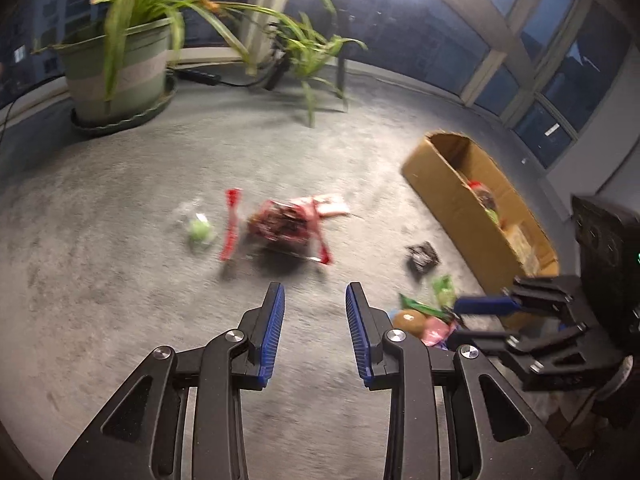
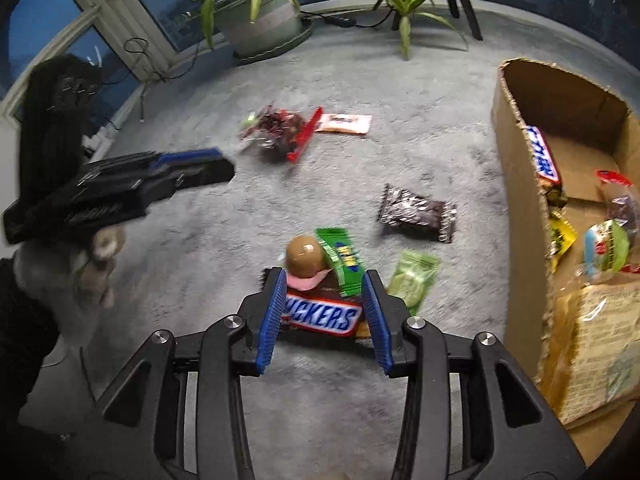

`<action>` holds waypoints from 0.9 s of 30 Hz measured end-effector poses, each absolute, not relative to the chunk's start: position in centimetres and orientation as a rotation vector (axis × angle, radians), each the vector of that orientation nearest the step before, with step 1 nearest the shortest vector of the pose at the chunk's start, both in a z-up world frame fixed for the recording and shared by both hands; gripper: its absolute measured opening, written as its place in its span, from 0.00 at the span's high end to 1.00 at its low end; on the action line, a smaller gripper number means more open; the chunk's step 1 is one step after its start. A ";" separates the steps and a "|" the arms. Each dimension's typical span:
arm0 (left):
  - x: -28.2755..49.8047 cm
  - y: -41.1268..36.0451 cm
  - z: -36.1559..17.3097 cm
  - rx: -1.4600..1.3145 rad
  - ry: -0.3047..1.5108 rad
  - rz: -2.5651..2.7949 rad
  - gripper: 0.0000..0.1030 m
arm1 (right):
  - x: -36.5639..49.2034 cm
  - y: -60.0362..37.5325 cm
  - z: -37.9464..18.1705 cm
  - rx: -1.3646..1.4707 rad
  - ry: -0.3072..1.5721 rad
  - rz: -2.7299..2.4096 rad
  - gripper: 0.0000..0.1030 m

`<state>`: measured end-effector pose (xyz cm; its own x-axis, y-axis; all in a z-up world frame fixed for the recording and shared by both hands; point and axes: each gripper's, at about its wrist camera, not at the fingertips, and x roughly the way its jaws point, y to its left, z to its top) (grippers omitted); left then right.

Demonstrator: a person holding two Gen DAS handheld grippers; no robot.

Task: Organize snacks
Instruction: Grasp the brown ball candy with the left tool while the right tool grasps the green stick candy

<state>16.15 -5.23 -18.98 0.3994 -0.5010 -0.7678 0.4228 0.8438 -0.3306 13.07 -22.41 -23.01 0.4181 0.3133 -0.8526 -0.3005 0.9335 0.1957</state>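
Note:
My right gripper [image 2: 325, 280] is open, its jaws on either side of a Snickers bar [image 2: 320, 314] on the grey carpet; whether the pads touch it I cannot tell. A brown egg-shaped sweet [image 2: 306, 256], a green wrapper [image 2: 342, 260] and a pale green packet [image 2: 412, 280] lie just beyond. A dark foil packet [image 2: 416, 214] and a red-sealed bag [image 2: 280, 128] lie farther off. My left gripper [image 1: 315, 294] is open and empty above the carpet, short of the red bag [image 1: 282, 224]. It also shows in the right wrist view [image 2: 192, 166]. The cardboard box [image 2: 520, 184] holds several snacks.
A large potted plant [image 1: 120, 68] and a smaller plant [image 1: 308, 52] stand at the back by the windows, with a power strip [image 1: 200, 77] between. A small green sweet [image 1: 199, 229] and an orange-pink packet [image 1: 332, 205] lie near the red bag. A black device [image 1: 604, 248] stands behind the box.

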 end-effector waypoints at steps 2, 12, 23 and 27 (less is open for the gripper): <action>15.5 -6.3 -19.1 -0.067 1.007 -0.619 0.71 | 13.4 -22.6 -23.5 0.005 1.094 0.373 0.61; 13.7 -10.8 -20.1 0.042 1.025 -0.711 0.71 | 14.9 -22.9 -24.0 0.008 1.099 0.327 0.74; 13.8 -12.3 -20.9 0.160 1.024 -0.707 0.71 | 15.1 -23.0 -24.3 0.006 1.103 0.354 0.83; 13.6 -12.7 -21.2 0.202 1.000 -0.707 0.71 | 15.1 -22.8 -24.2 -0.007 1.105 0.359 0.83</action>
